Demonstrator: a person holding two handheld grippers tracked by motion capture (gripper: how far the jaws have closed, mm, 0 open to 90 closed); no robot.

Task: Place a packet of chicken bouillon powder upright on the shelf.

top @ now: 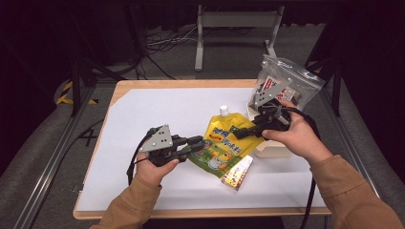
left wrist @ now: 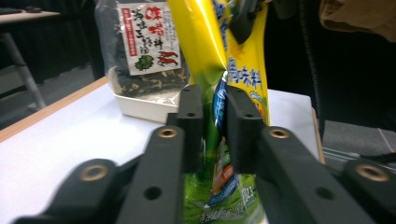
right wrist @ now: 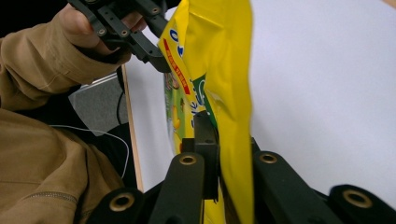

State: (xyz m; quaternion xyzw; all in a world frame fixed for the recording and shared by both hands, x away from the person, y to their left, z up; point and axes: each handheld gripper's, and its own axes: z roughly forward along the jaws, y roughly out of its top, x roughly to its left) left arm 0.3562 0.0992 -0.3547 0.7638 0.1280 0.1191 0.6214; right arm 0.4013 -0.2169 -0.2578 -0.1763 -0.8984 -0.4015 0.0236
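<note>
Now | both hand-held grippers clamp yellow pouch (top: 224, 140) | beside: snack bar (top: 237, 172), seaweed bag (top: 285, 86), white box (top: 272, 149)

Even overhead light brightens the white-covered surface (top: 143, 124); the surroundings stay dark. The glossy yellow drink pouch (left wrist: 201, 42) shows glare (close-up, soft focus).

A wood-edged worktop (top: 125, 87) under a white sheet fills the centre. Grey floor (top: 229, 57) lies beyond, with tangled cables (top: 165, 43) at upper centre, a pale metal frame (top: 236, 21) behind, and yellow-black hazard tape (top: 67, 93) at left. The surroundings are dark.
</note>
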